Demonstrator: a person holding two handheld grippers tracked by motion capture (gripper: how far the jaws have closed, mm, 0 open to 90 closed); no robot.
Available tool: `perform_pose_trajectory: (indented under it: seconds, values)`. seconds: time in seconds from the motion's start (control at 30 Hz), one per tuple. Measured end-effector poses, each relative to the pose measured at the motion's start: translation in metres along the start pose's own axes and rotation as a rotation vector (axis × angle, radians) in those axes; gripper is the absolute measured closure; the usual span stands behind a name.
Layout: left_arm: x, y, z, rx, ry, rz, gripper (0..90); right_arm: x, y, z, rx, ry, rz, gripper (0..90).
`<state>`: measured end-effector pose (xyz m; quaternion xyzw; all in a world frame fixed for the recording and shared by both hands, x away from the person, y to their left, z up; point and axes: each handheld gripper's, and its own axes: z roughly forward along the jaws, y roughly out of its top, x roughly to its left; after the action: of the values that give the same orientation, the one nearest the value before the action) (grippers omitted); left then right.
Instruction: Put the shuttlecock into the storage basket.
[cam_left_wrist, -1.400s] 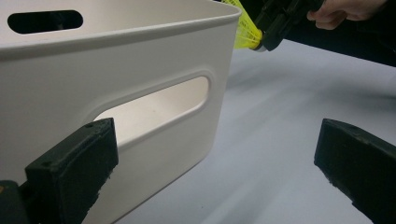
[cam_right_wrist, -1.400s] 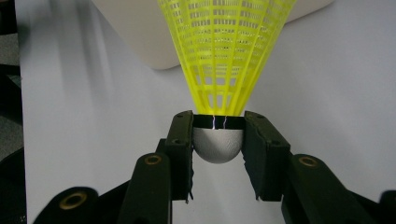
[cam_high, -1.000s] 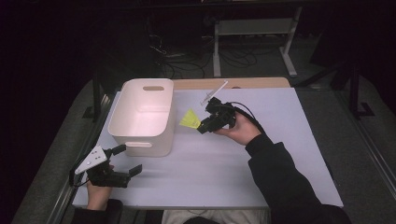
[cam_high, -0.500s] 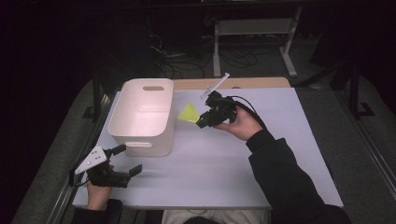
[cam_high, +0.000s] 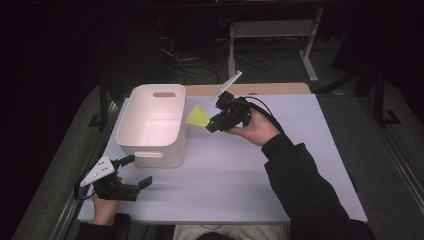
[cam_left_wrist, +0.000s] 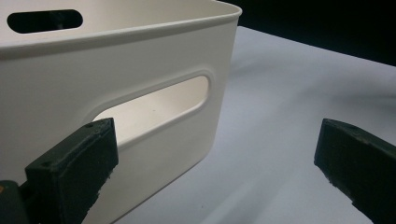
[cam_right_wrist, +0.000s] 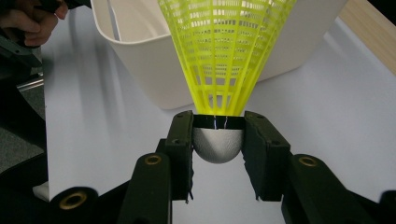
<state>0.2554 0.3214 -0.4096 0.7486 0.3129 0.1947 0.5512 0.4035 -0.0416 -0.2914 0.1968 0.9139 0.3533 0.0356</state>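
From my seat, the right gripper (cam_right_wrist: 217, 140) has its fingers (cam_right_wrist: 180, 144) clenched on the white rounded cork of a yellow shuttlecock (cam_high: 198, 116), pressing it from both sides with only that narrow gap between them. The shuttlecock hangs in the air above the tabletop (cam_high: 240, 175), just beside the right wall of the white bin (cam_high: 150, 145), with its skirt pointing toward the bin. The left gripper (cam_high: 131, 172) rests low near the front left corner of the tabletop, fingers (cam_left_wrist: 74, 163) spread wide and released, nothing between them. The right gripper view gives me the grip itself: the cork seated between the pads and the netted skirt fanning away. The high view gives me where that sits relative to the bin. The left gripper view shows me the bin's near wall and its handle slot (cam_left_wrist: 154, 105) close up, one finger just beside it; I cannot tell whether it touches.
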Motion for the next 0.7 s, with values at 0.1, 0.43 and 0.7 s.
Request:
perform_pose_trajectory:
  seconds: [0.1, 0.43, 0.7]
  values:
    - [0.0, 0.0, 0.0, 0.0, 0.0, -0.001, 0.0, 0.001, 0.003, -0.002, -0.004, -0.002, -0.002, 62.8]
    - [0.0, 0.0, 0.0, 0.001, 0.0, 0.0, 0.0, 0.003, 0.019, -0.006, -0.003, -0.007, -0.033, 62.8]
    - [0.0, 0.0, 0.0, 0.0, 0.002, -0.001, 0.0, 0.009, 0.035, -0.008, -0.009, 0.001, -0.06, 62.8]
